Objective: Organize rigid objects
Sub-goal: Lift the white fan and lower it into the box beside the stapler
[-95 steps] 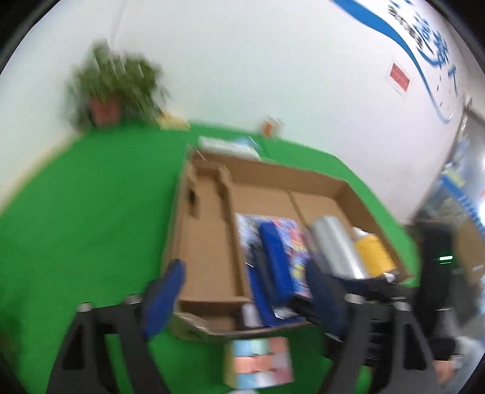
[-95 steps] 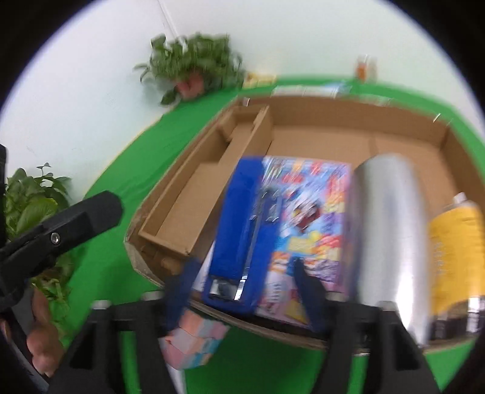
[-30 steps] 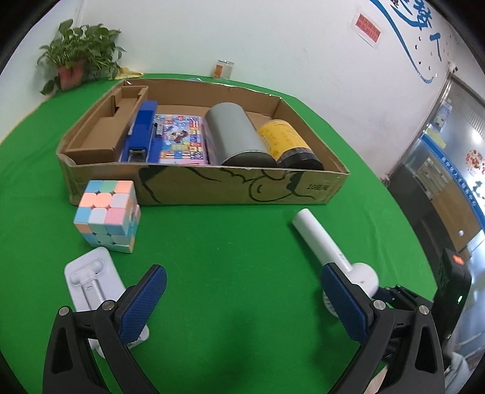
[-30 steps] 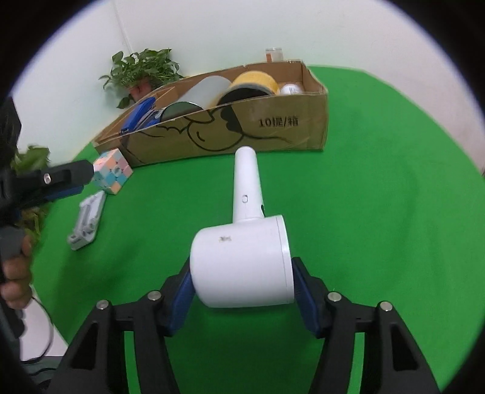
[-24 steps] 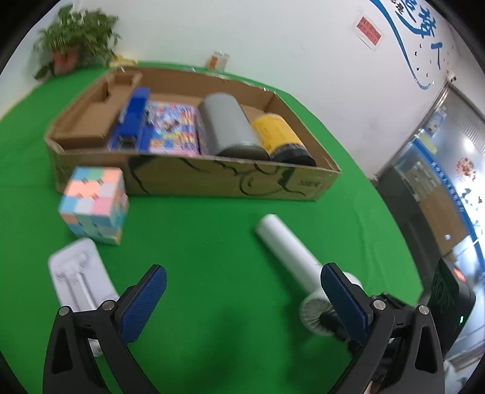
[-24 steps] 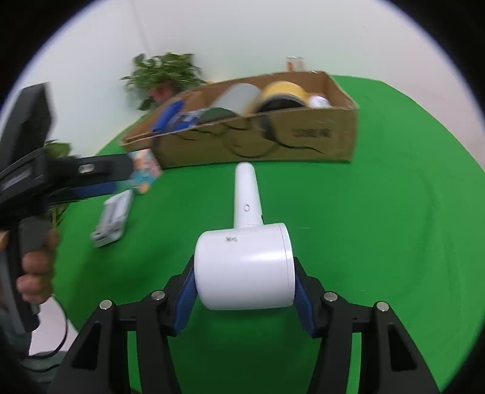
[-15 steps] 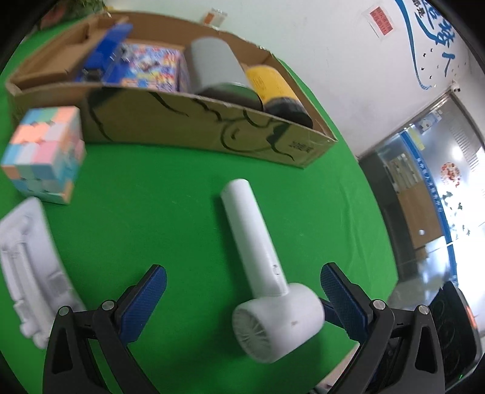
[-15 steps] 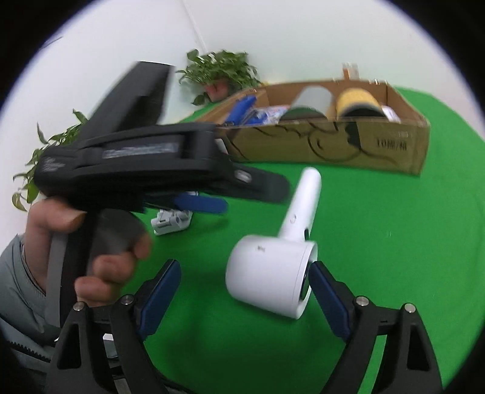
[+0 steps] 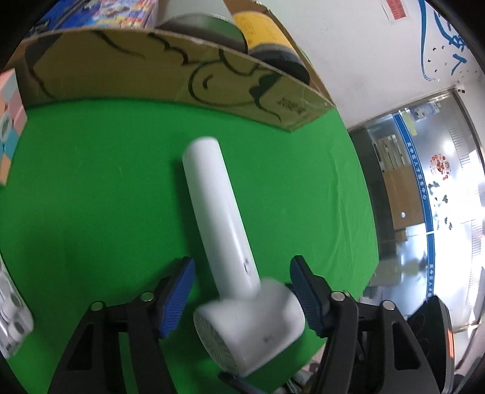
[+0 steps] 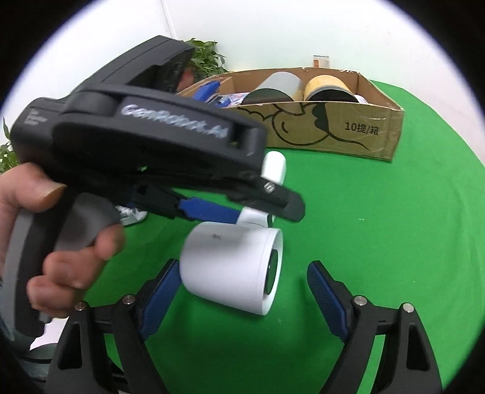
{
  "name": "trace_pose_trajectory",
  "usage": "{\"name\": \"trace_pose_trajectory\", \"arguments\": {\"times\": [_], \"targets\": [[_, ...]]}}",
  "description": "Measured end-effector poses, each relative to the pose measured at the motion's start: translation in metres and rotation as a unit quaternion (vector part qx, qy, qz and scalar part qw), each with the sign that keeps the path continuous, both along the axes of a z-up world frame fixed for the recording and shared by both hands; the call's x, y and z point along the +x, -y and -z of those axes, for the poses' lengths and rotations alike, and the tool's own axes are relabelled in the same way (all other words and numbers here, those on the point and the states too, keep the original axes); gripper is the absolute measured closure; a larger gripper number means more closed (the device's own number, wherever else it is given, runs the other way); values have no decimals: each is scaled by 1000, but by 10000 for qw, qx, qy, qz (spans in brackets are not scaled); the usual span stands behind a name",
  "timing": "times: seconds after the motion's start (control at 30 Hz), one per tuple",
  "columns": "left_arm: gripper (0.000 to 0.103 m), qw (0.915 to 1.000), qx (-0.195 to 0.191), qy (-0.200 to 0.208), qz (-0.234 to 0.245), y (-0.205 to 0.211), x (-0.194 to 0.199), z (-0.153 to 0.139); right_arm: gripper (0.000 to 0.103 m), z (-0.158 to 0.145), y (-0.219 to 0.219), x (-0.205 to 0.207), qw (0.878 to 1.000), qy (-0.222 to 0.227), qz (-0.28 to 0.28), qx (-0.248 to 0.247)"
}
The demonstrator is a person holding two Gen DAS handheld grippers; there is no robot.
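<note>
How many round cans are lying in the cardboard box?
2. A grey can lies in the middle of the cardboard box, and a yellow can lies right beside it, nearer the box's right end. More could be hidden behind the left tool.

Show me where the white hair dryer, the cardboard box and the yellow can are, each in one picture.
white hair dryer point(image 9: 218, 206): left wrist view, on its handle.
cardboard box point(image 10: 342, 130): right wrist view, on the printed front wall.
yellow can point(image 9: 260, 28): left wrist view, on its yellow side.
</note>
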State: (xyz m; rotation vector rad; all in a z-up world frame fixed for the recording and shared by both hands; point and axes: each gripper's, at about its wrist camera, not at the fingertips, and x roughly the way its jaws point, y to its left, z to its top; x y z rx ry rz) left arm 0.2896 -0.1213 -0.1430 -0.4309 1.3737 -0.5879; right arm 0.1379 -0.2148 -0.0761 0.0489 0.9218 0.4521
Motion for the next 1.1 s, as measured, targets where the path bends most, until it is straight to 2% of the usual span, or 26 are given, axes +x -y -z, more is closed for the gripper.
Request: {"name": "trace_pose_trajectory", "arguments": {"times": [0.07,0.1,0.13,0.2,0.37,0.47,0.53,0.57,0.63,0.73,0.97,1.1], "targets": [[42,10000,-62,-24,31,1,-9,-1,29,2,-5,1,9999,-34,-87,43],[42,9999,-95,-51,12,-1,-10,-1,37,3,-9,0,9998,-37,-181,-3],[42,9999,-101,-43,-9,-1,-12,-1,39,5,-13,-1,9997,-45,-228,-91],[42,9999,-106,-41,-34,-3,-11,-1,39,6,-17,-3,9995,-11,-241,-228],[44,10000,-82,-13,-17,-4,-13,-5,39,4,-17,-3,9994,-27,-277,-207],[49,10000,-66,38,45,15,-32,-4,41,-1,-15,-3,9994,73,-255,-208],[60,9998,-10,206,-4,15,-35,-13,42,-6,-17,-5,9990,255,-208,-289],[73,9995,85,286,-32,12,-36,-17,42,-8,-16,-4,9992,255,-158,-268],[73,9995,-4,327,-46,7,-35,-24,43,-12,-12,-3,9995,281,-93,-129],[73,9991,-4,413,-73,4,-33,-29,43,-19,-15,-1,9990,388,-102,-183],[69,9994,-87,-106,-329,-13,-26,-6,43,-10,-17,-2,9999,54,-138,4],[68,9994,-53,-137,-319,-14,-25,-3,43,-9,-17,3,9997,-58,-164,158]]}}
